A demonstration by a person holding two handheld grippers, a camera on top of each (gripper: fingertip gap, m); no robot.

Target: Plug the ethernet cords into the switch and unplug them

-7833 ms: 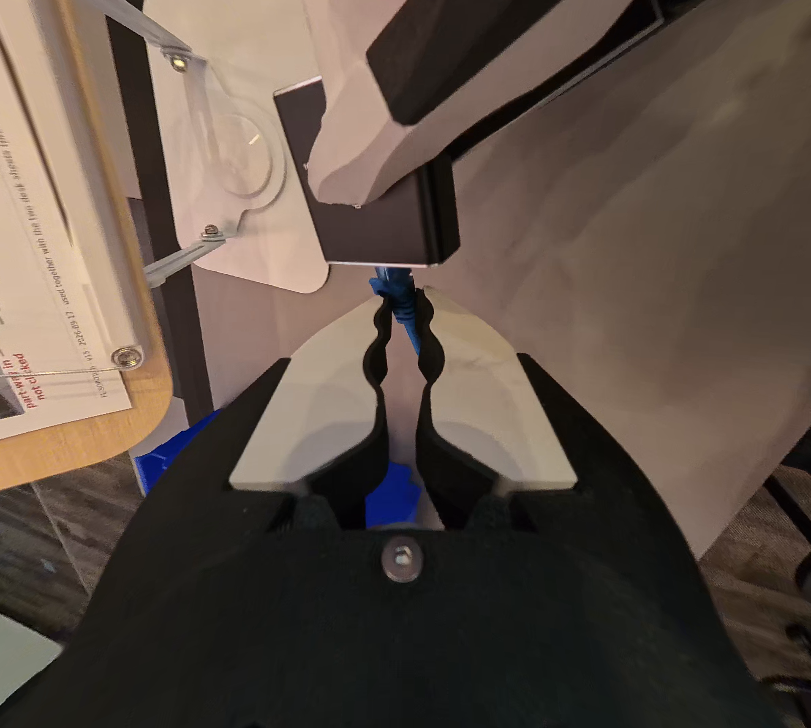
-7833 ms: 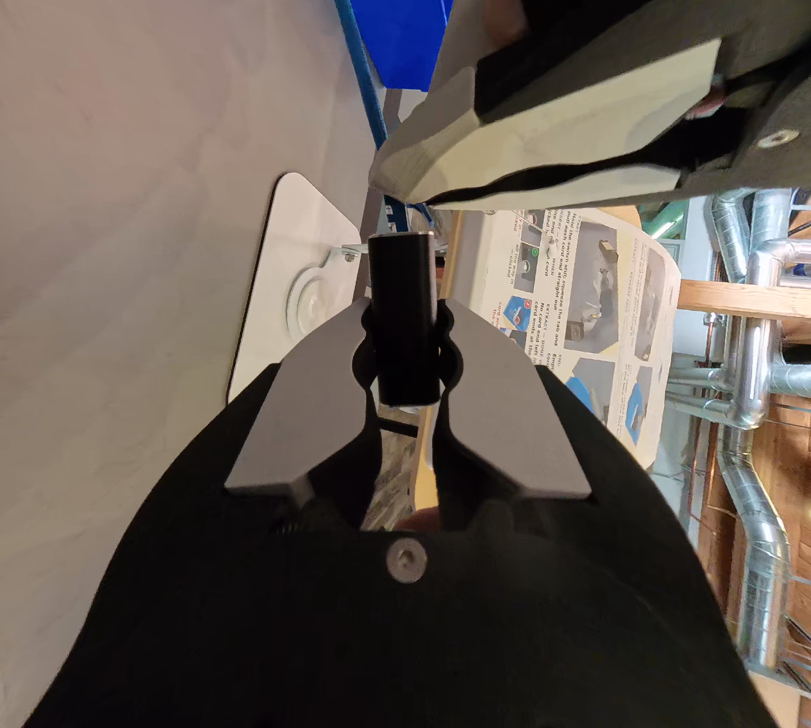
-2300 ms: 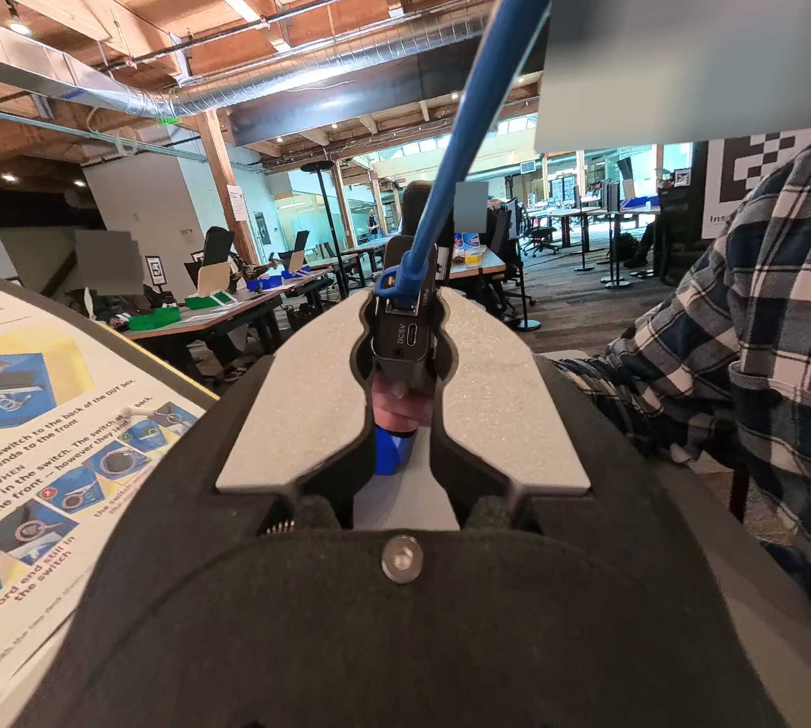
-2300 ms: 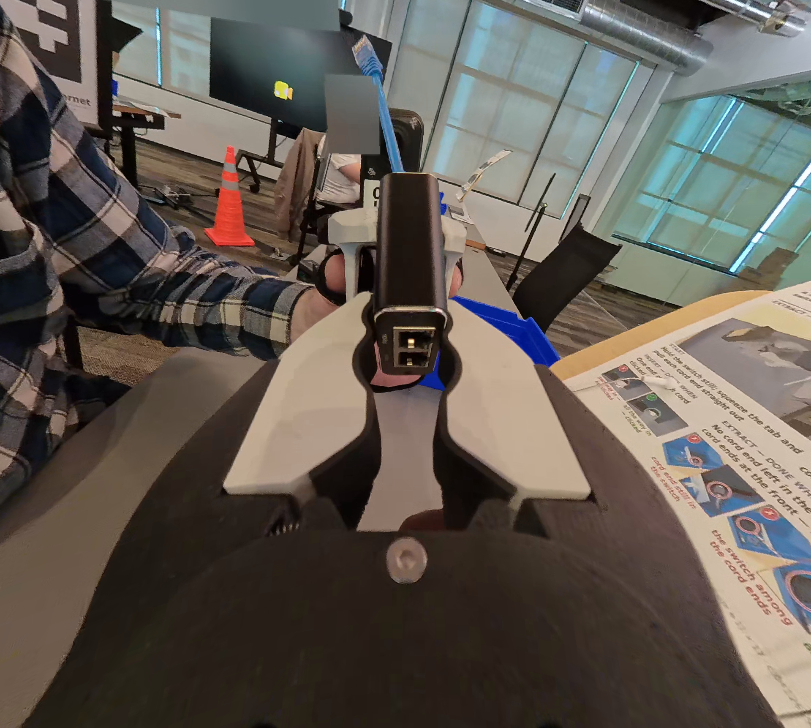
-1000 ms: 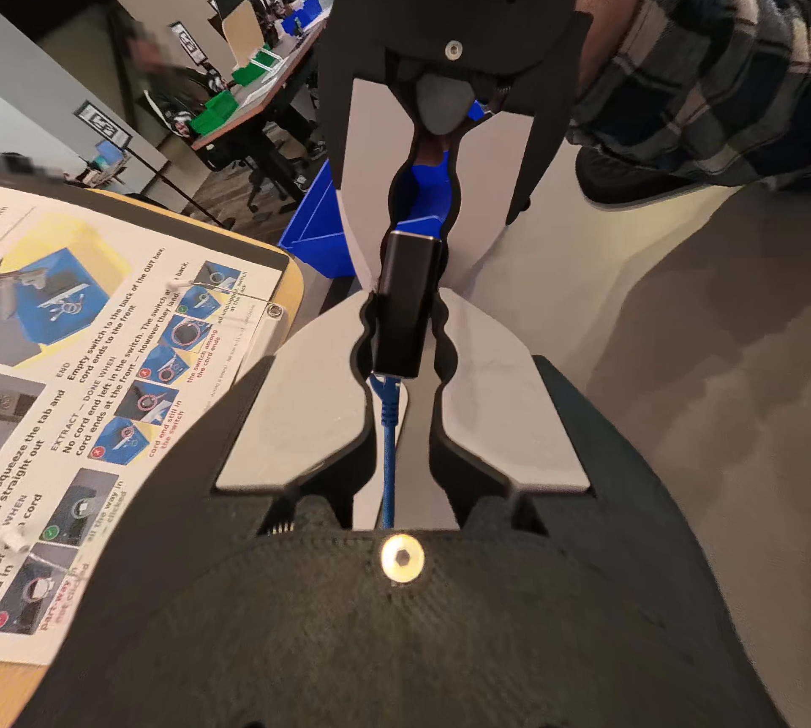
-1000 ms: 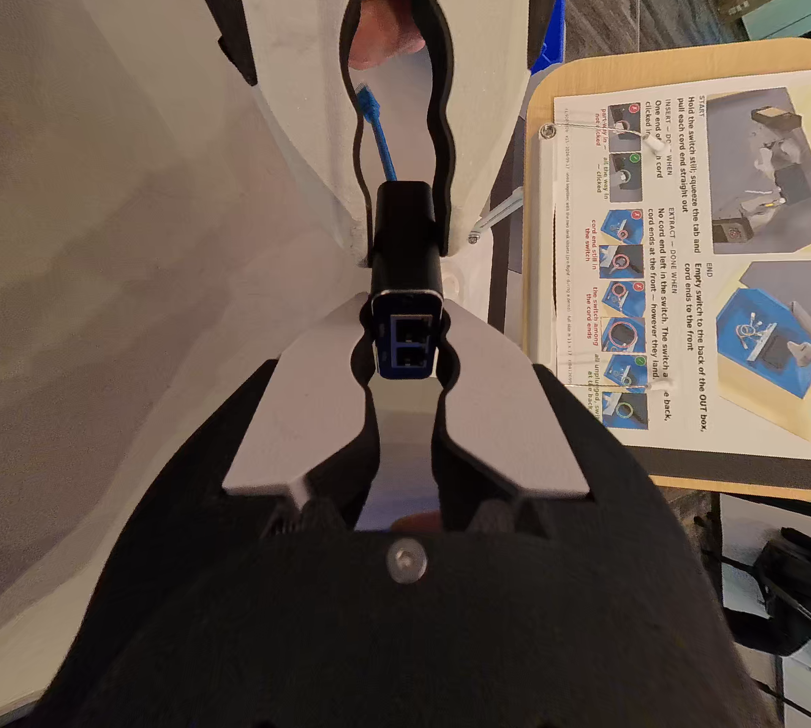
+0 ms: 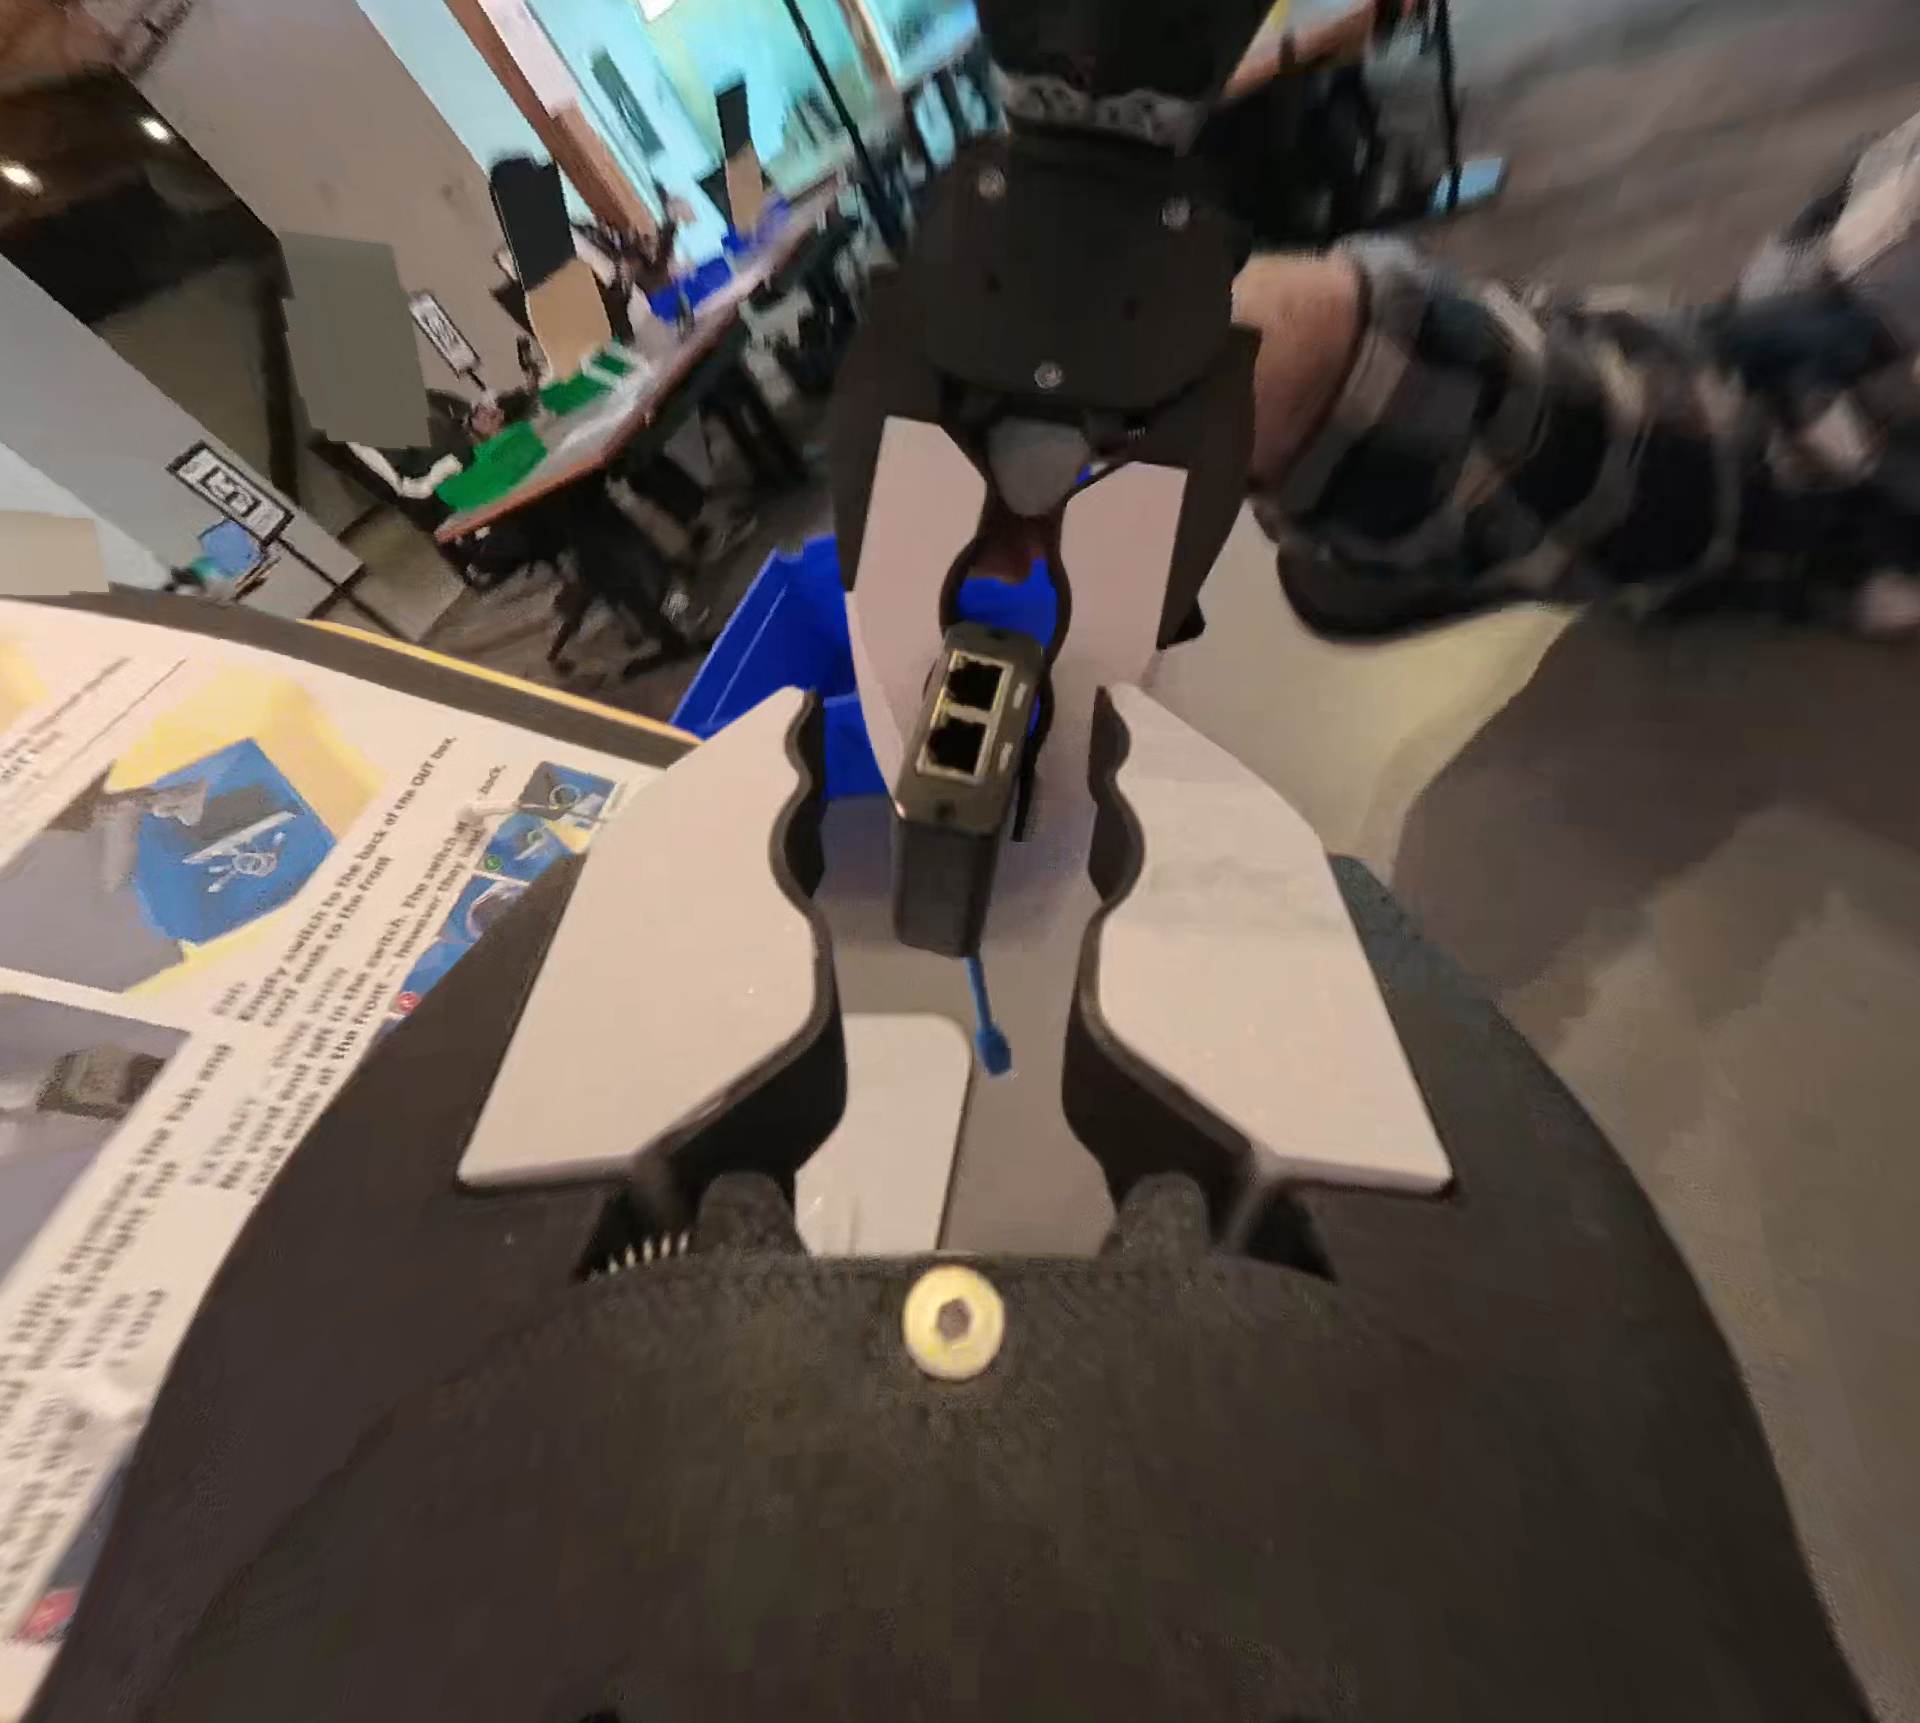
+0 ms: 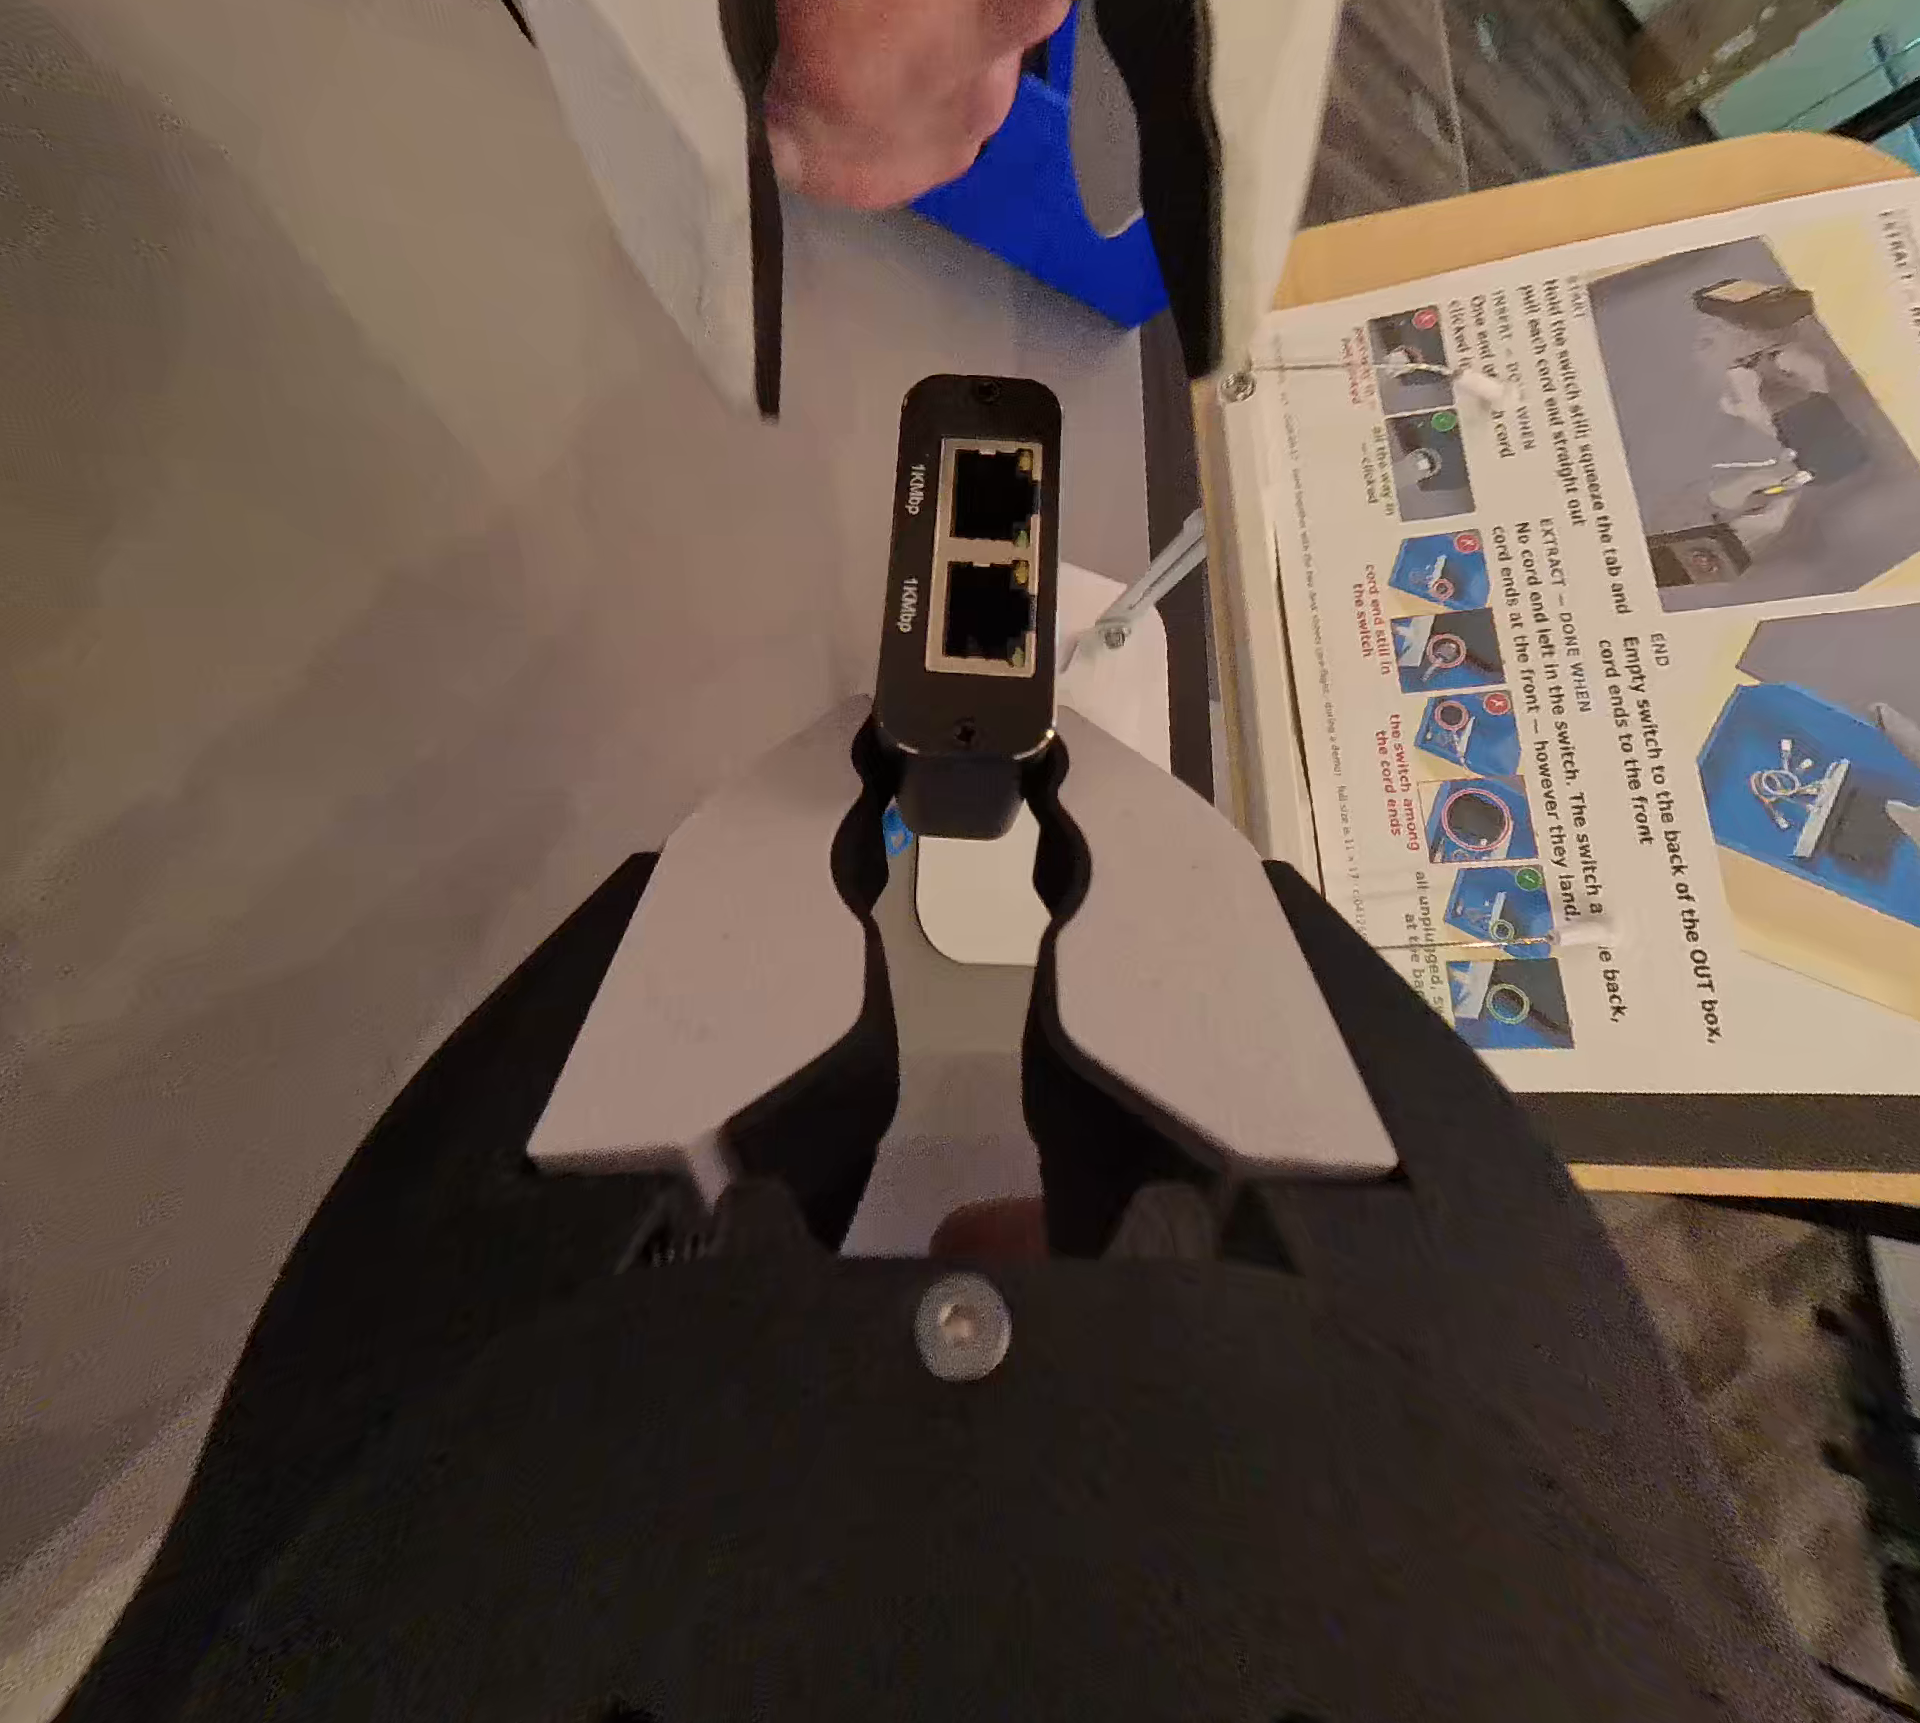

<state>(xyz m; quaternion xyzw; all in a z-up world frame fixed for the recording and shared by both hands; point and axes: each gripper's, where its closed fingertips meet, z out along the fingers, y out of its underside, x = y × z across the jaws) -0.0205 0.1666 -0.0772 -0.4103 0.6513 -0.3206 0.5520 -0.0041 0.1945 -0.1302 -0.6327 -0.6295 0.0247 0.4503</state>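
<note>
The black switch (image 8: 971, 593) stands between the two grippers, and its two ports facing the cameras are empty. My right gripper (image 8: 961, 738) is shut on the switch's lower end, both pads pressing its sides. The left wrist view shows the switch (image 7: 961, 769) held from the far side by the right gripper's fingers (image 7: 914, 530). My left gripper (image 7: 951, 728) is open, with a clear gap on each side of the switch. It also shows in the right wrist view (image 8: 987, 343), spread wide. A blue ethernet cord (image 7: 982, 1008) hangs below the switch, its plug end free.
An instruction sheet (image 8: 1662, 634) on a wooden board lies to the right of the grey table (image 8: 364, 530). A blue bin (image 7: 769, 645) stands behind the grippers. A white base plate with a metal bracket (image 8: 1132, 603) lies under the switch. A person's plaid sleeve (image 7: 1558, 426) is at right. Spacing between my two grippers at the tips: around 7 cm.
A second ago both grippers gripped the switch end to end. My left gripper has let go and opened wide. The switch has tilted so its port face shows, held by my right gripper alone.
</note>
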